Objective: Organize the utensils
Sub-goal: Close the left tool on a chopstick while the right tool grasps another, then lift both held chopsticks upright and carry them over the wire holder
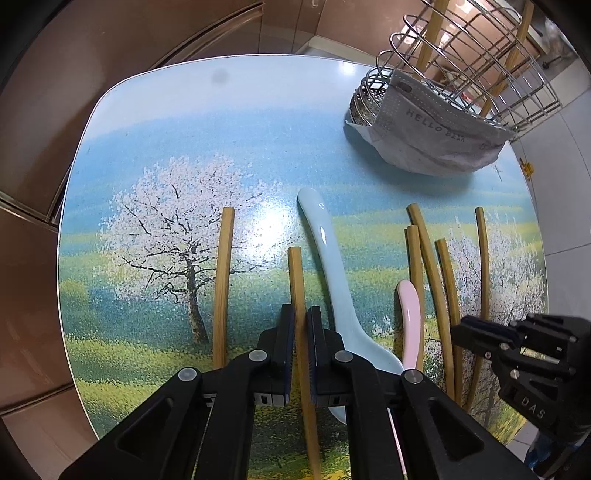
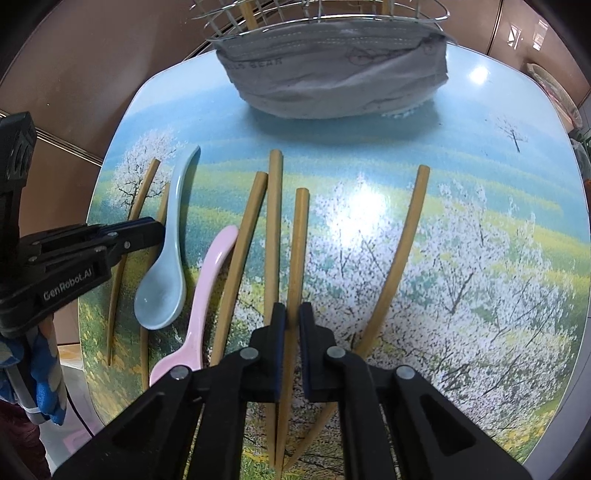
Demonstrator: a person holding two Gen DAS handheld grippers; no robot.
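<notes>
While clamped: both grippers point(image 1: 300, 325) point(image 2: 291, 321) on chopsticks point(image 1: 297, 288) point(image 2: 300, 236)

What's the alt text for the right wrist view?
Right gripper shut on a bamboo chopstick lying on a blossom-print table. More chopsticks, a blue spoon and a pink spoon lie left; a wire basket stands behind.
</notes>
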